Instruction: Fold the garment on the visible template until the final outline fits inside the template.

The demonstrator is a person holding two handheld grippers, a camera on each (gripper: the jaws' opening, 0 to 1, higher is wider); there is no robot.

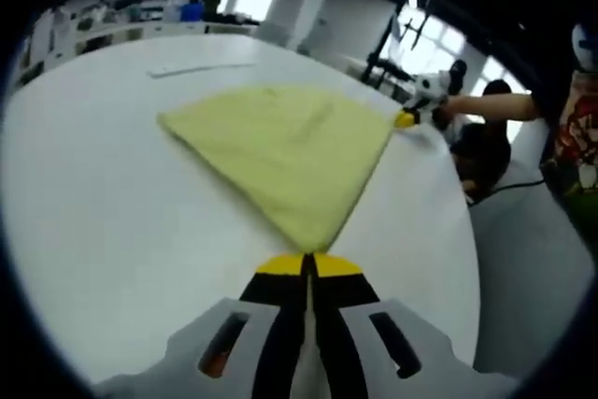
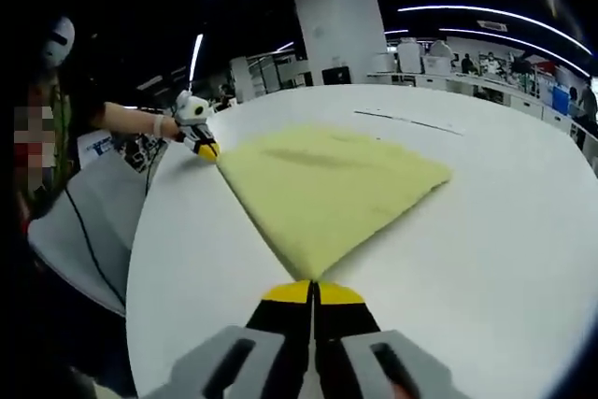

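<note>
1. Garment (image 1: pixel 285 151) = pale yellow cloth, lying flat on the white table (image 1: pixel 112 231), spread in a rough fan/triangle shape. I can't make out the template outline w/ certainty; a thin line (image 2: pixel 406 121) shows on the table beyond the cloth, maybe an edge of it.
2. Left gripper (image 1: pixel 308 263): jaws clenched together, pinching the near corner of the garment at its yellow tips.
3. Right gripper (image 2: pixel 313 289): jaws pressed together too, clamped on the other corner. In the left gripper view I see it across the cloth at the far right corner.
4. Handling, my guess: light, soft, limp fabric, no stiffness, so it'll sag and drape when lifted; prob. slides easily on the smooth tabletop.
5. Where to hold: corners/hem edges, as I'm doing now. Pinch thru all layers or the lower one may slip out. Keep both corners level so the fold lands straight.
</note>
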